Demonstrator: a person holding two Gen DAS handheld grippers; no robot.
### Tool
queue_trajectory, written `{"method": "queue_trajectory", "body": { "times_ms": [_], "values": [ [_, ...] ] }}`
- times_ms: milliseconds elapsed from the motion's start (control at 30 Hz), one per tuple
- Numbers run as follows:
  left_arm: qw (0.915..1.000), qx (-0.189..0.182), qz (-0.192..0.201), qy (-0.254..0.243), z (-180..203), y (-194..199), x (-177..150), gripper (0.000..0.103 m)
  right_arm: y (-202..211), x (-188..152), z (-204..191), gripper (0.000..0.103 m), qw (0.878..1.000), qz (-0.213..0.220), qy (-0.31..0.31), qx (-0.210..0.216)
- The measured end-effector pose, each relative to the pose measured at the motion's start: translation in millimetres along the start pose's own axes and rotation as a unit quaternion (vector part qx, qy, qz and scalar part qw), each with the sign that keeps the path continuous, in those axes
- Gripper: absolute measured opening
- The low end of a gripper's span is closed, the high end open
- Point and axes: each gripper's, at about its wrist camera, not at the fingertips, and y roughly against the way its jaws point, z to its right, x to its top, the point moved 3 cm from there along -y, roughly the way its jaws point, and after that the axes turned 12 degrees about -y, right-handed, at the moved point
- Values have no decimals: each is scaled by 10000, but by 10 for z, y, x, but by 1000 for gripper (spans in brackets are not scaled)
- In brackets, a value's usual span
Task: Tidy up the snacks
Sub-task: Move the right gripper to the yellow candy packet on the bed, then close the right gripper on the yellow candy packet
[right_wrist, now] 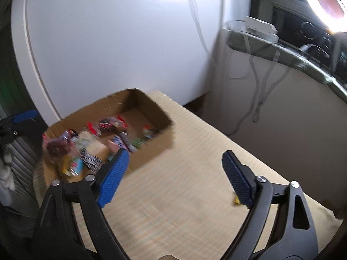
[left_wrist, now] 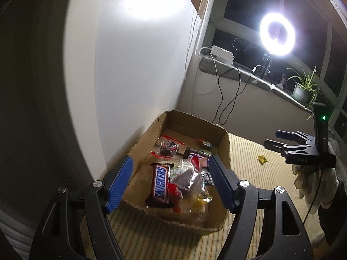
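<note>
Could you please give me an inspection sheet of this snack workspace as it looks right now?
Surface: striped mat, mostly bare.
Job's things: cardboard box holding a Snickers bar and other wrapped snacks; one small yellow candy outside on the mat.
Clutter: nothing seen.
Grippers: left gripper open over the box; right gripper open, empty.
Cables: black cable hanging from the windowsill.
Surroundings: ring light, potted plant, white wall.

The box (left_wrist: 225,149) sits on the mat (left_wrist: 256,173), close to the wall (left_wrist: 134,75) at 9 o'clock. Snacks lie inside it, with the Snickers bar (left_wrist: 160,184) at the 6 o'clock end. One small candy (left_wrist: 262,158) lies alone on the mat at 3 o'clock from the box. The windowsill (left_wrist: 238,73) with the plant (left_wrist: 303,86) runs behind, at 1 o'clock.
</note>
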Motion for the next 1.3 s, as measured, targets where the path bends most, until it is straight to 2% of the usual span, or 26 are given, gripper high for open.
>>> {"method": "queue_trajectory", "body": {
  "times_ms": [233,433,633,900,1000,1067,1167,1233,1300],
  "values": [
    [10000,43,-39,-66,44,126,-108,72,25,-234,700,99,9972,-130,-351,-650],
    [9990,84,-328,-302,194,153,-313,72,-118,-487,1050,99,9946,-418,-416,-858],
    [9975,96,-633,-303,281,167,-555,72,-320,-552,1216,99,9924,-554,-540,-954],
    [9964,49,-844,-108,287,166,-742,72,-657,-500,1149,98,9895,-811,-589,-1038],
    [9963,57,-846,-99,290,178,-762,72,-739,-504,1151,83,9875,-984,-683,-1021],
    [9965,51,-836,-81,268,189,-772,72,-765,-514,1143,80,9871,-1018,-761,-974],
    [9965,42,-829,-77,255,196,-776,72,-744,-513,1132,64,9874,-1009,-834,-891],
    [9966,25,-824,-71,257,186,-778,72,-708,-518,1128,46,9876,-1011,-837,-859],
    [9966,9,-822,-56,259,181,-790,72,-661,-542,1130,39,9877,-1031,-823,-835]
  ]
}}
